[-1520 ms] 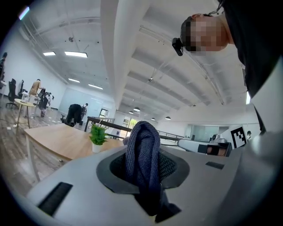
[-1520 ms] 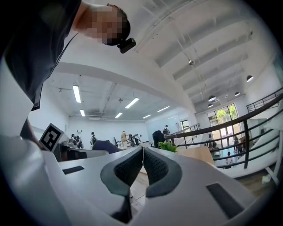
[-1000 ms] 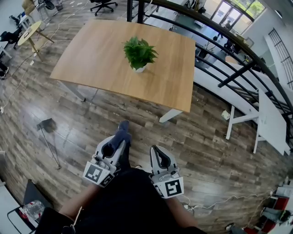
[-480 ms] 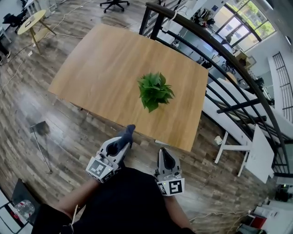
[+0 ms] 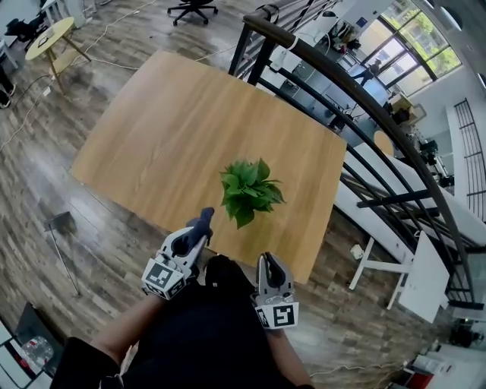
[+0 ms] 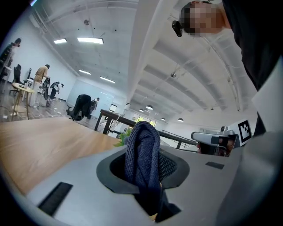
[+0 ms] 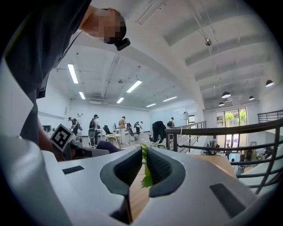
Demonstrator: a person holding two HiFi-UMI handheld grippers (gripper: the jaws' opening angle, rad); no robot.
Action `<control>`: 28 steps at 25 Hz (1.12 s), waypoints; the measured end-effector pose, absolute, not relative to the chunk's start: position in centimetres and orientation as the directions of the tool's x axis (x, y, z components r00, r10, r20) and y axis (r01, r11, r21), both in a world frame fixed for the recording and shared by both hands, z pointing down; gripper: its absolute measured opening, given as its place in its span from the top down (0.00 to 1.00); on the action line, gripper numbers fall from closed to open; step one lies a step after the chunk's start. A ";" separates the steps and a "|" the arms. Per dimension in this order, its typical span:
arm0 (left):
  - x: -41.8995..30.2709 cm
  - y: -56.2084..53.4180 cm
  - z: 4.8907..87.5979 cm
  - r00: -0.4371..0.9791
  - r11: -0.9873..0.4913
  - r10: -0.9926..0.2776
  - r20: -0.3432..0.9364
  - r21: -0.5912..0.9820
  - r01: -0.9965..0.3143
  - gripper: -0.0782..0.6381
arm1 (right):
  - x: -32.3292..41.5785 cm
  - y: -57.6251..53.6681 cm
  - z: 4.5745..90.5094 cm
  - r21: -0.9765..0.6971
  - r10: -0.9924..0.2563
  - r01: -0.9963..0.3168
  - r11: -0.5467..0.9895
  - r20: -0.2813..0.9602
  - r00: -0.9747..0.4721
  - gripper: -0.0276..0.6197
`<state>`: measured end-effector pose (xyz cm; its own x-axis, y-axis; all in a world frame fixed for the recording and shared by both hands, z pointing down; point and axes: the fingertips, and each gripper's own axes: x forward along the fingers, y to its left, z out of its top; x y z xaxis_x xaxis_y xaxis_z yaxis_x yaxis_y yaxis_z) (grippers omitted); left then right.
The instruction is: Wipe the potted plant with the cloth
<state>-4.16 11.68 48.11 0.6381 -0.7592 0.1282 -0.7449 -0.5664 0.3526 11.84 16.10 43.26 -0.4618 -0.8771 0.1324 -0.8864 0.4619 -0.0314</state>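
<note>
A small green potted plant (image 5: 249, 190) stands on the wooden table (image 5: 152, 137), near its front edge. My left gripper (image 5: 200, 225) is shut on a dark blue knitted cloth (image 5: 203, 220), whose fold sticks up out of the jaws (image 6: 142, 154). It reaches just over the table's front edge, left of the plant. A few green leaves (image 6: 122, 135) show past the cloth. My right gripper (image 5: 266, 262) is shut with nothing in it, just short of the table edge below the plant. Plant leaves (image 7: 146, 175) show through the thin slit between its pads.
A dark metal railing (image 5: 357, 99) runs behind and to the right of the table. Beyond it, on a lower level, stand white tables (image 5: 425, 266). An office chair (image 5: 190, 9) and a small round table (image 5: 52, 36) stand at the far left. Several people are far off (image 7: 95, 128).
The person has walked up to the table. Both grippers have come forward from the bare floor to the table's front edge, and the plant is now much nearer to them.
</note>
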 end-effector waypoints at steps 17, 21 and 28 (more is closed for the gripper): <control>-1.5 4.4 60.0 0.612 -0.411 -0.707 0.354 0.498 -0.763 0.74 | 14.8 8.1 57.7 -0.077 -0.702 -0.791 0.607 0.415 -0.579 0.64; -0.2 1.3 63.3 0.671 -0.433 -0.658 0.343 0.557 -0.709 0.74 | 14.1 6.9 63.0 -0.159 -0.591 -0.741 0.653 0.505 -0.629 0.63; 2.3 -1.3 63.9 0.730 -0.485 -0.609 0.311 0.582 -0.653 0.74 | 13.9 5.4 66.2 -0.039 -0.495 -0.646 0.762 0.609 -0.620 0.62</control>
